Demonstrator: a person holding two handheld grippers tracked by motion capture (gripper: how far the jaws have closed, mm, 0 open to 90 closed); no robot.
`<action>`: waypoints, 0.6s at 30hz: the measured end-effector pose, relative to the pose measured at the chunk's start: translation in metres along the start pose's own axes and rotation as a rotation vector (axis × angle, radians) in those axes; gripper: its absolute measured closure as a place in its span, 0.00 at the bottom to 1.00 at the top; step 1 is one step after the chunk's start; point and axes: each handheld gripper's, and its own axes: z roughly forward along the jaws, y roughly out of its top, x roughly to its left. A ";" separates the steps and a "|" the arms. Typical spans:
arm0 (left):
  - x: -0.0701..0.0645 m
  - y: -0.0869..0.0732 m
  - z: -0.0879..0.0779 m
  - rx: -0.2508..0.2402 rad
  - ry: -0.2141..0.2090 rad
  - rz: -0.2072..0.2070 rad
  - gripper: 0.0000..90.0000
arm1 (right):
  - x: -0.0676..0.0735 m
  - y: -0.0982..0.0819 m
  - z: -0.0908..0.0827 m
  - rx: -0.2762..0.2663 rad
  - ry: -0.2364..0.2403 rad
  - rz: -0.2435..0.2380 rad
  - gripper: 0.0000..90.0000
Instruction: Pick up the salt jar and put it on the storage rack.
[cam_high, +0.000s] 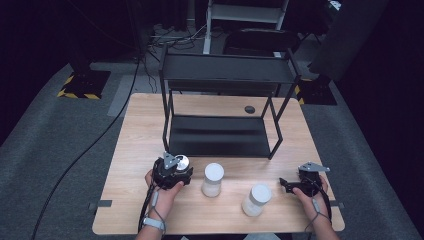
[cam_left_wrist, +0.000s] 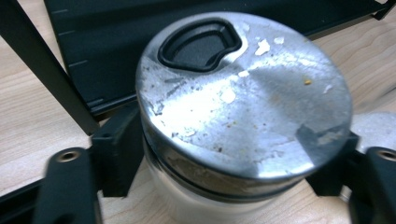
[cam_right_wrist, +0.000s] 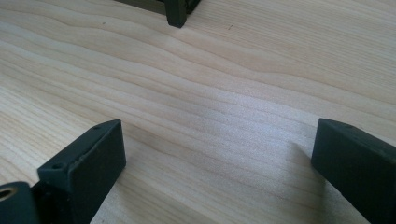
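A frosted white jar with a scuffed metal lid stands on the wooden table, close to the front left leg of the black rack. My left gripper is shut on it, a black pad pressing each side just under the lid. From above, that jar's lid peeks out beside the left gripper. My right gripper rests at the table's front right. Its jaws stand wide open over bare wood with nothing between them.
Two more white jars stand upright between my hands. A black two-level rack takes up the table's middle and back, with a small dark disc behind it. One rack foot lies ahead of the right gripper.
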 end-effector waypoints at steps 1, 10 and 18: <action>0.000 -0.002 0.000 -0.007 0.001 -0.005 0.31 | 0.000 0.000 0.000 0.000 0.000 0.000 0.03; 0.002 -0.006 -0.003 -0.027 0.001 -0.021 0.32 | 0.000 0.000 0.000 0.000 0.000 0.000 0.03; 0.004 0.000 -0.008 -0.027 0.004 -0.010 0.32 | 0.000 0.000 0.000 0.000 0.000 0.000 0.03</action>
